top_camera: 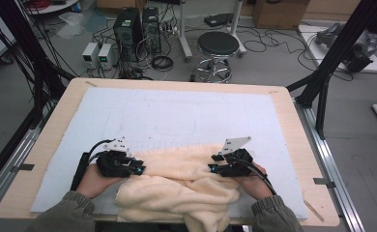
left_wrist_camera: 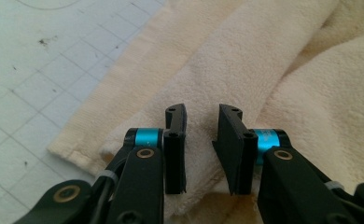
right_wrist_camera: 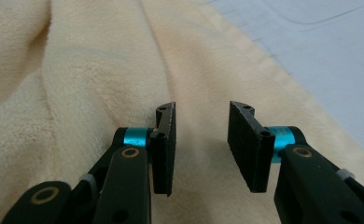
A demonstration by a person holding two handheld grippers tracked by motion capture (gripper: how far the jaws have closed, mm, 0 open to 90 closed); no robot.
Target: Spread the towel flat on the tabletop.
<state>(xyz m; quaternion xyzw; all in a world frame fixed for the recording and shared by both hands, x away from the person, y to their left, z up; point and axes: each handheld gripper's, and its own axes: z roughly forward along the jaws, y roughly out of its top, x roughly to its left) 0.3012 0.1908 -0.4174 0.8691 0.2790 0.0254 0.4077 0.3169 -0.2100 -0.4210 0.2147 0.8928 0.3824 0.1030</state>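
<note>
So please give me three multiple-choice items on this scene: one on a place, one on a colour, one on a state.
1. Where does the towel lie?
A. at the near edge of the mat, hanging over it
B. at the far edge
C. on the stool

2. What colour is the towel?
A. blue
B. cream
C. green

3. How do the left tongs and right tongs stand?
A. both shut on the towel
B. one open, one shut
C. both open over the towel

Key: 1 A, the high view shows it bunched by the hands; 2 B, every view shows cream; 3 C, each gripper view shows a gap between the jaws.

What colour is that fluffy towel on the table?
Pale cream-yellow towel; the right gripper view shows it best.
</note>
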